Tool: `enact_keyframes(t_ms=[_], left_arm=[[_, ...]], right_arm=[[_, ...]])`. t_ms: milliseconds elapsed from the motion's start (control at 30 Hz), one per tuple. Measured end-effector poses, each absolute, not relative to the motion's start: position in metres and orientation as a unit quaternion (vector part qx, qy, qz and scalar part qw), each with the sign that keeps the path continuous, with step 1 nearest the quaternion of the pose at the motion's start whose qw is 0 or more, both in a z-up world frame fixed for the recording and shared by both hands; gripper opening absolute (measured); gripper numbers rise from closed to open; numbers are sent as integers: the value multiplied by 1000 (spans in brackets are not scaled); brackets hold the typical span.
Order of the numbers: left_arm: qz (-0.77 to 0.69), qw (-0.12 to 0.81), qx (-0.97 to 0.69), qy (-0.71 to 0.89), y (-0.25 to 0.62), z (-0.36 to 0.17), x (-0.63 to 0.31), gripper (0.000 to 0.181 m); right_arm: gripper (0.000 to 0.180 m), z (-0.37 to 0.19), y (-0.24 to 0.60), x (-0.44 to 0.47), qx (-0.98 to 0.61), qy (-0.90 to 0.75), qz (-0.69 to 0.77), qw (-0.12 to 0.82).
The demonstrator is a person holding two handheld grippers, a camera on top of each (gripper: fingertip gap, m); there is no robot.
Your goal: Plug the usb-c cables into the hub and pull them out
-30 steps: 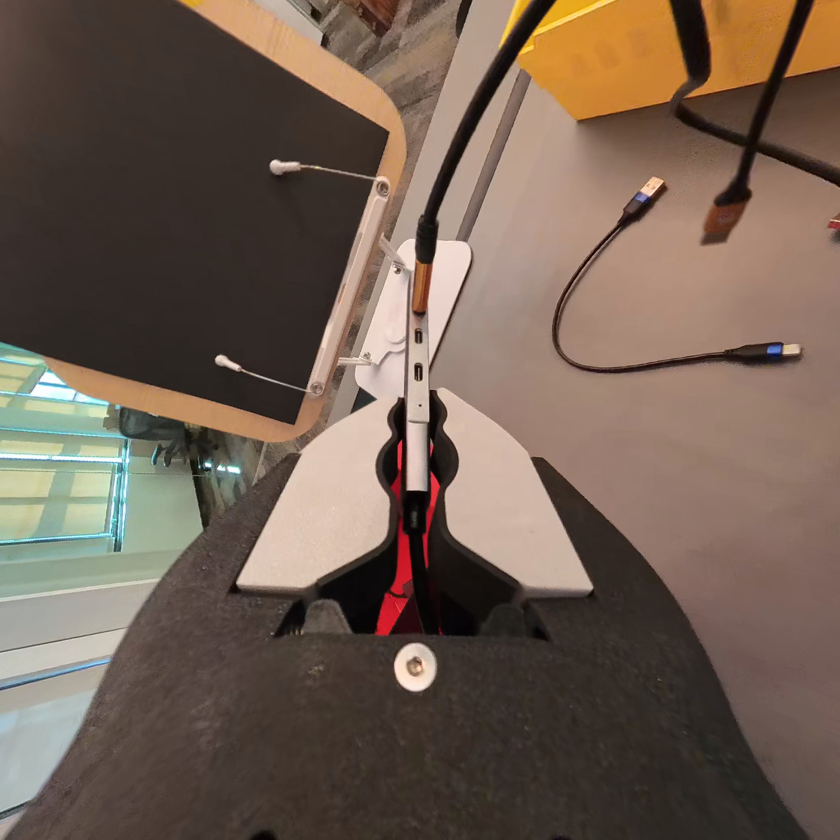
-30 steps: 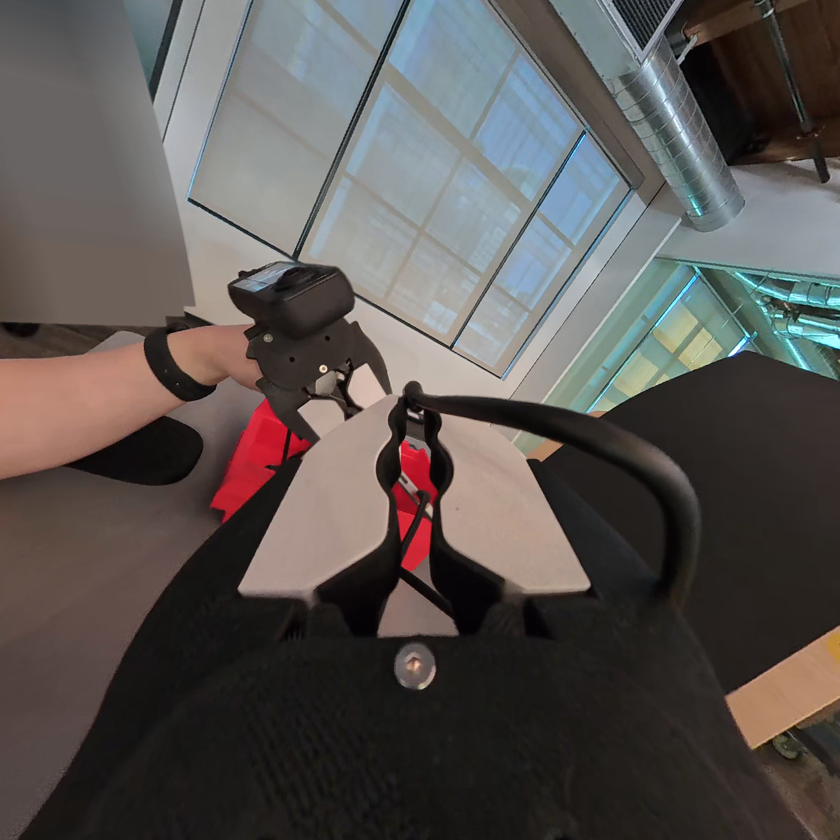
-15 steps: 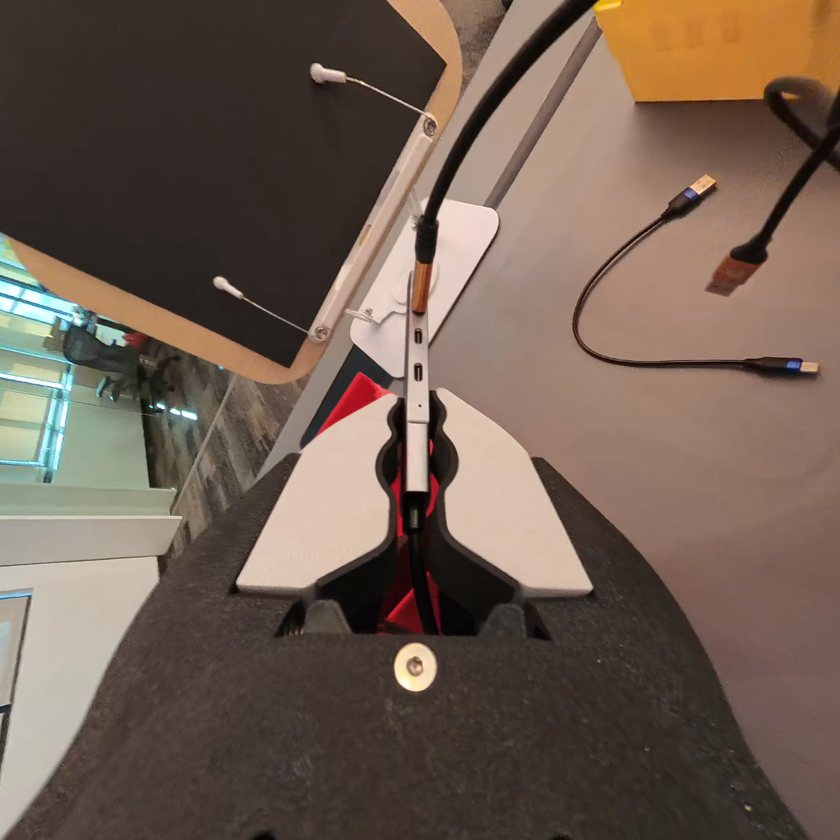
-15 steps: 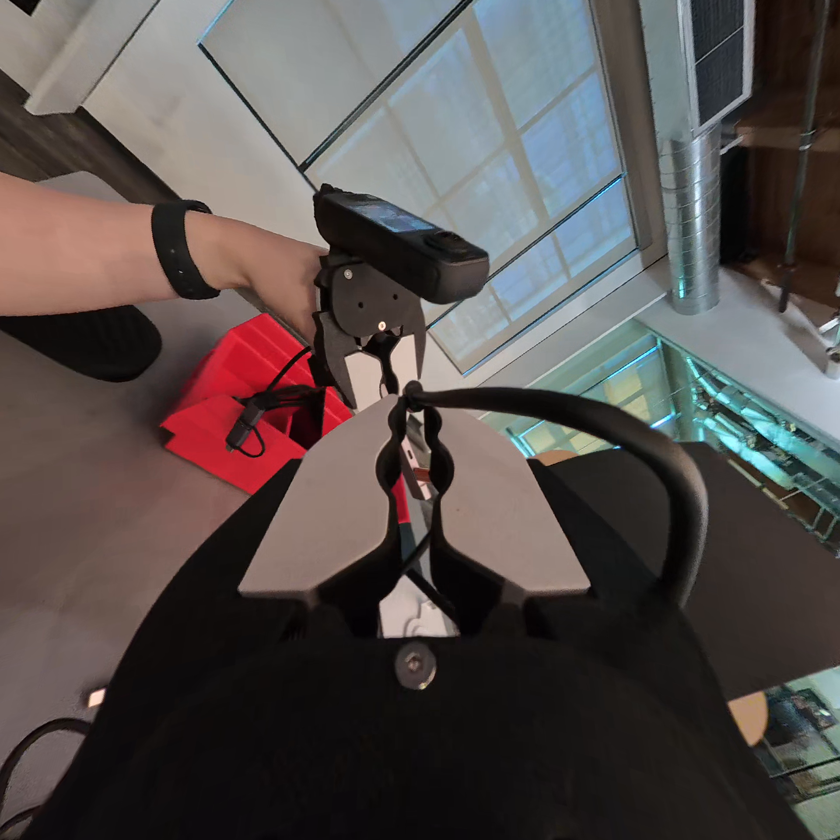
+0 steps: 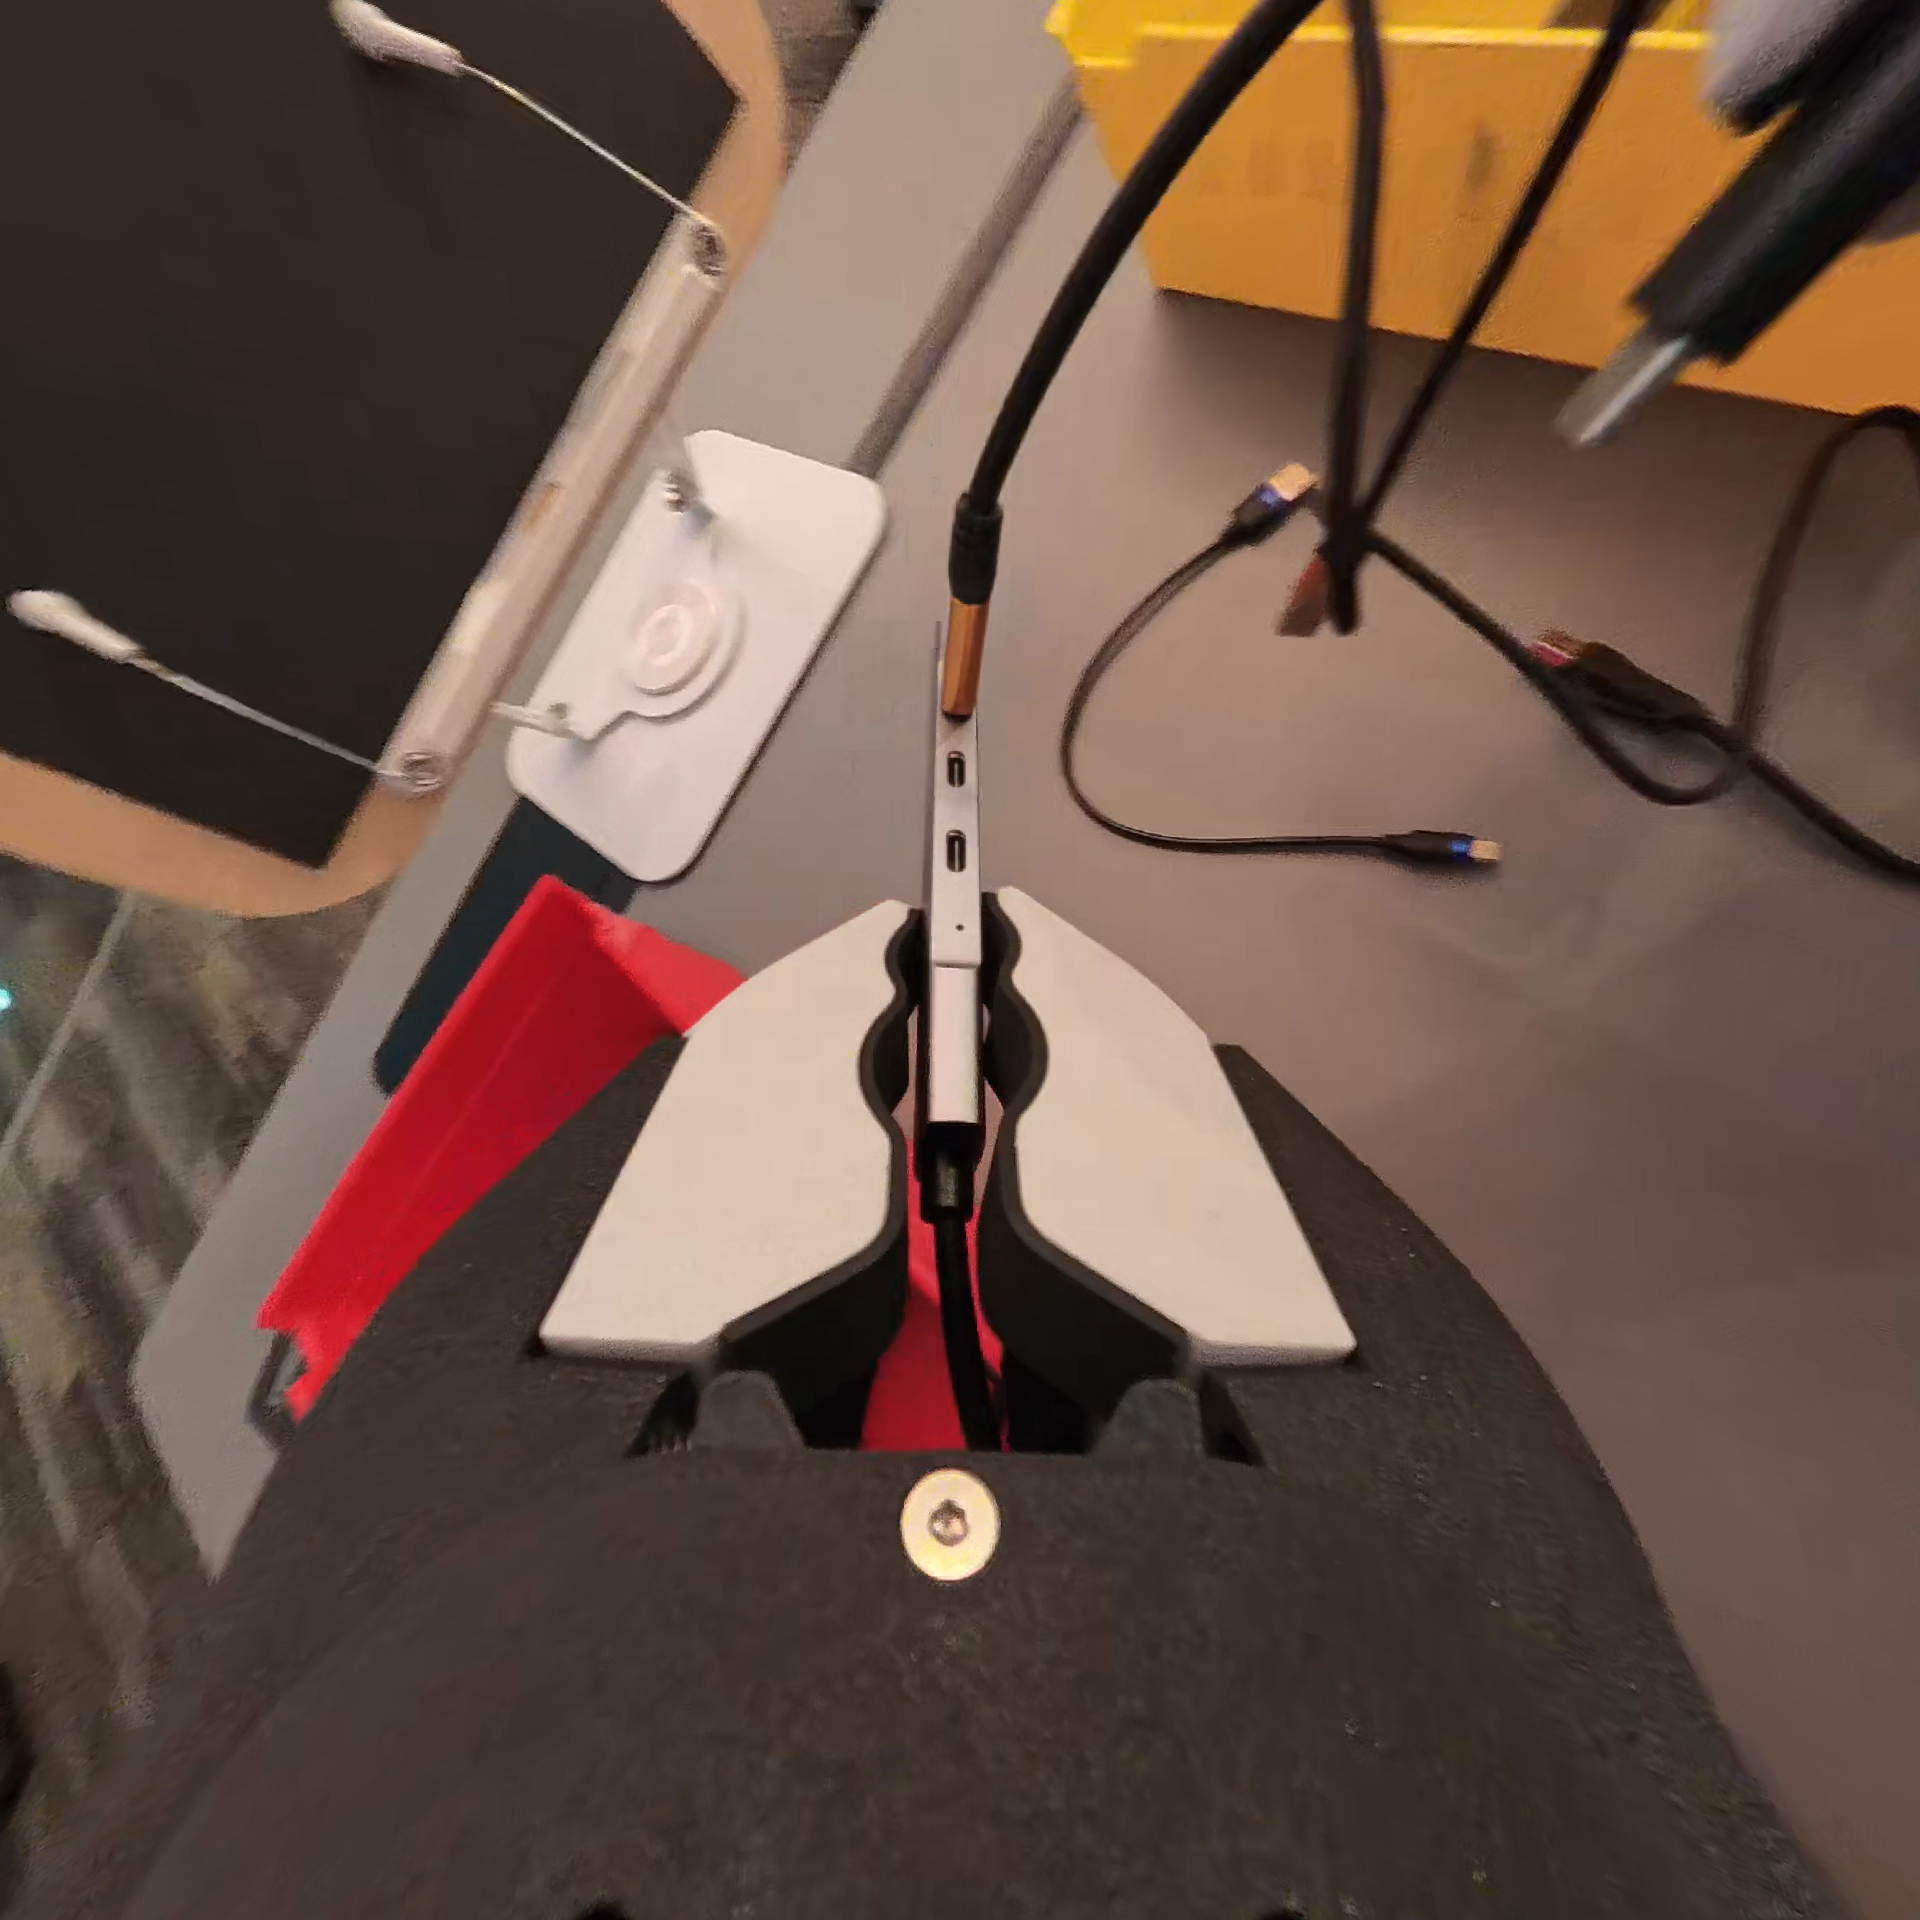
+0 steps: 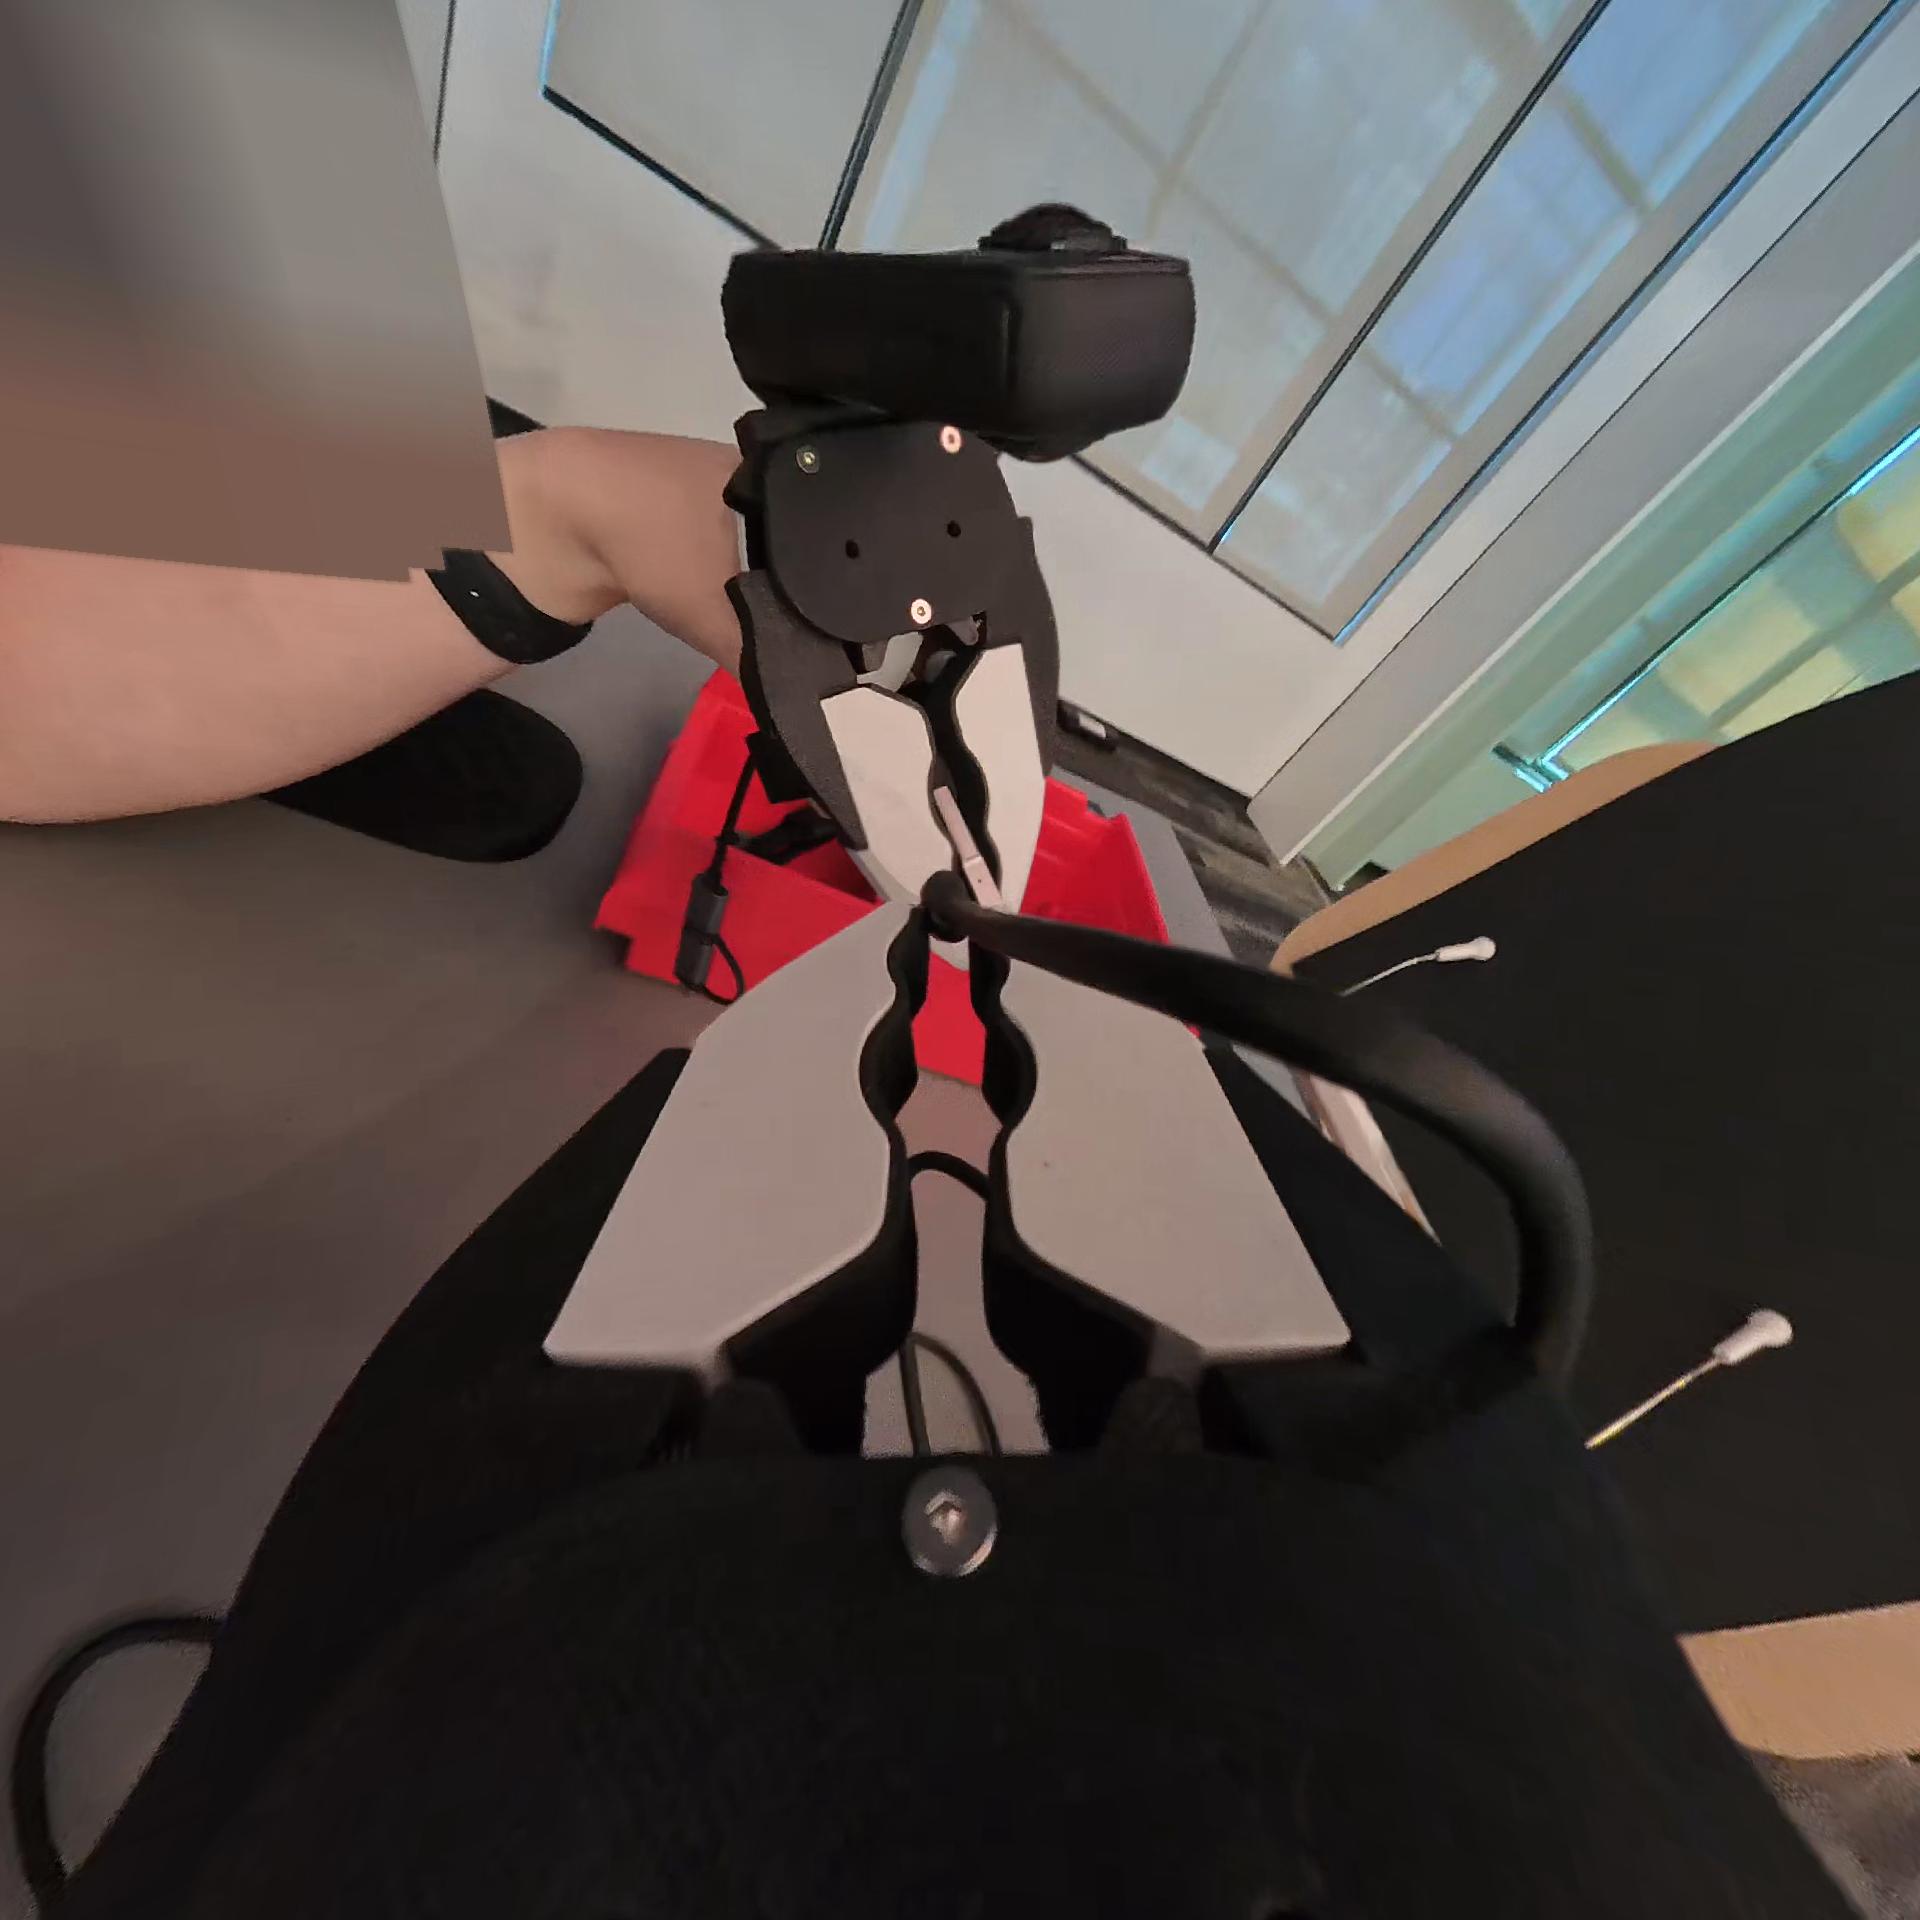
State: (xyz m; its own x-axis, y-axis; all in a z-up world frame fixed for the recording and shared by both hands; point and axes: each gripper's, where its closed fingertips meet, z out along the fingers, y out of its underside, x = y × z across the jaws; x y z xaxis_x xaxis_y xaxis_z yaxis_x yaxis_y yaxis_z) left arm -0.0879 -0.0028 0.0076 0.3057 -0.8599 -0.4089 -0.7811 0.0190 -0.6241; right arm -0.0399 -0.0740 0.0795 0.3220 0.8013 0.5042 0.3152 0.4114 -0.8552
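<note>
Left tongs (image 5: 951,925): clenched on the slim grey hub (image 5: 954,831), gripped edge-on near its tail end so the port side faces up and forward, clear of the counter (image 5: 1455,1091); probably held this way to brace it against a pull.
Hub: juts forward from between the left fingers, with two empty ports between the grip and the plugged connector.
Gold-sleeved plug (image 5: 966,649): seated in the farthest port; its black cable (image 5: 1049,343) arcs up and to the right.
Right tongs (image 6: 945,925): fingertips pinch that same black cable (image 6: 1299,1029) just behind the plug, facing the left tongs and nearly touching them, seemingly placed to draw the plug straight out.
Spare cables (image 5: 1247,831): loose on the counter to the right, well apart from both tongs.
</note>
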Motion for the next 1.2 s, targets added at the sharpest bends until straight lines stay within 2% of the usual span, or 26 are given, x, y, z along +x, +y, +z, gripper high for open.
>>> enact_keyframes(t_ms=[267, 667, 1200], left_arm=[[-42, 390, -681, 618, -2, -11, -72, 9], [-4, 544, -496, 677, -32, 37, -44, 9], [26, 543, -476, 691, -35, 33, -45, 9]], right_arm=[[8, 68, -70, -39, -526, -569, 162, 611], [8, 84, -81, -32, -446, -619, -48, 644], [8, 75, -79, -30, -428, -639, -57, 637]])
